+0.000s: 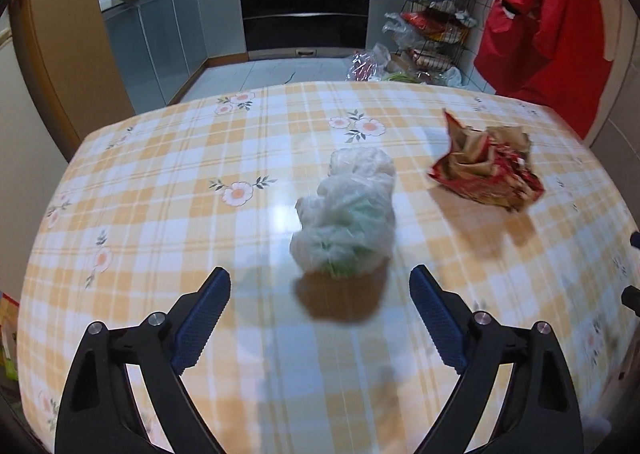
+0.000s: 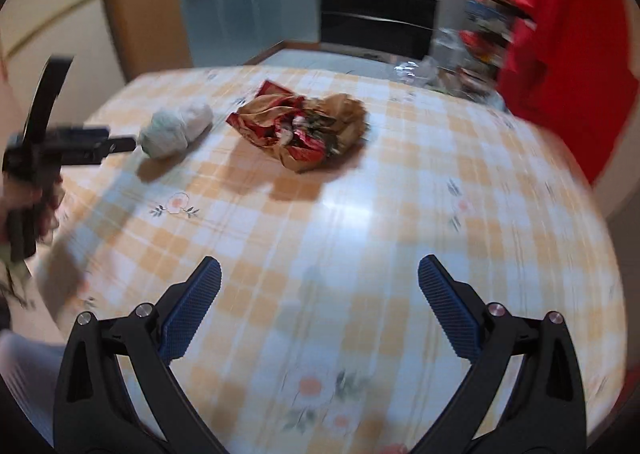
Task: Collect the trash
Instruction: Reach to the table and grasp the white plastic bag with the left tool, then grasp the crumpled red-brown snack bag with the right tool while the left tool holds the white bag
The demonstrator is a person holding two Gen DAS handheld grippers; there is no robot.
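Translucent plastic, crumpled into a bag [image 1: 346, 214] with something green showing through, lies on the bench [image 1: 160, 182] just ahead of the left tool [image 1: 320, 280], centred on the gap between its blue ribbed pads [image 1: 200, 318]. Both jaws of that tool stand wide apart with nothing between them; the bag is near but not touching. Ahead of it and to its right lies a crushed red-and-brown paper wrapper [image 1: 486, 168], apart from the bag. The right tool [image 2: 320, 268] is likewise spread wide and empty above bare checked oilcloth, with the wrapper well ahead of it and slightly left; the left tool's tip appears at the far left of its view, beside the bag.

Judged risks: the thin bag is light and slippery on the glossy cloth, so a closing jaw that catches only one edge could push it away instead of pinching it. A loose pinch may hold only an outer fold. The stiff, springy wrapper could pop out of a shallow grip.

Containers: the bag appears to hold green scraps, not identifiable. No bin is visible. Beyond the bench, a wire rack [image 1: 440, 14] holds packets and bottles.
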